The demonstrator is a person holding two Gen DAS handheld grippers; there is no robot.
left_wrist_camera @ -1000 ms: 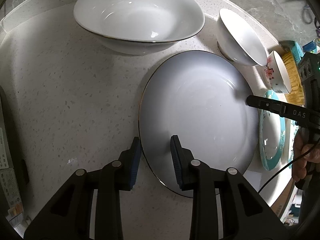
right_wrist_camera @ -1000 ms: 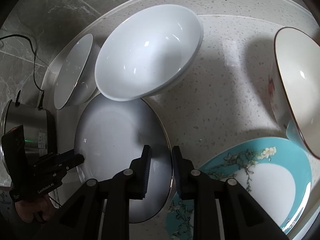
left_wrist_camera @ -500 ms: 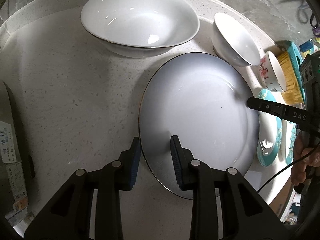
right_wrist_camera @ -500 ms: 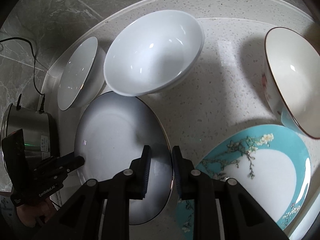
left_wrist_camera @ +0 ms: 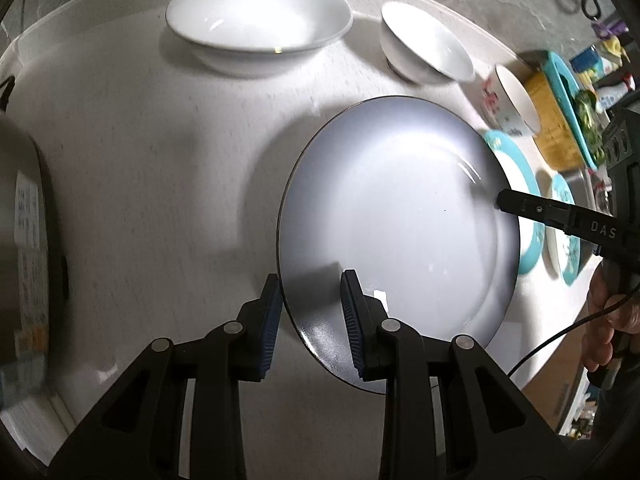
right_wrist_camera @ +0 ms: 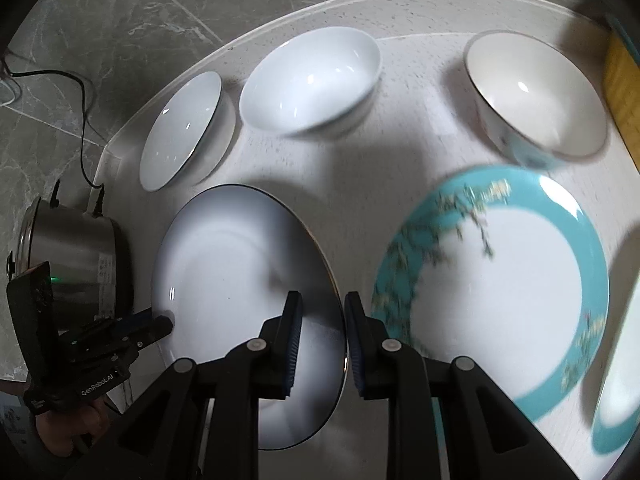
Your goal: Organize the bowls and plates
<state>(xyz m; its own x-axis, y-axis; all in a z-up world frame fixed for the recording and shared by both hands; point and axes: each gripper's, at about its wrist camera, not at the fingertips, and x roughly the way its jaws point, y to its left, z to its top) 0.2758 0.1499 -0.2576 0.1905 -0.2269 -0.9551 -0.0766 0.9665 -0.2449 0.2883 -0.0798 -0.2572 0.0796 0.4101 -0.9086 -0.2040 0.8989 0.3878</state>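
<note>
A large white plate with a dark rim is held above the counter by both grippers. My left gripper is shut on its left edge, one pad over and one under the rim. My right gripper is shut on its opposite edge; its finger shows in the left wrist view. A wide shallow white bowl, a deeper white bowl and a flower-patterned bowl stand at the back. A teal-rimmed plate lies to the right.
A steel pot with a cable stands at the counter's left end. A second teal plate lies beyond the first. A yellow mat and teal tray with clutter sit at the far right. The counter edge curves behind the bowls.
Both grippers have lifted the white plate up and back from the bowls, and it has shifted towards the teal plate. The bowls look smaller and farther off.
</note>
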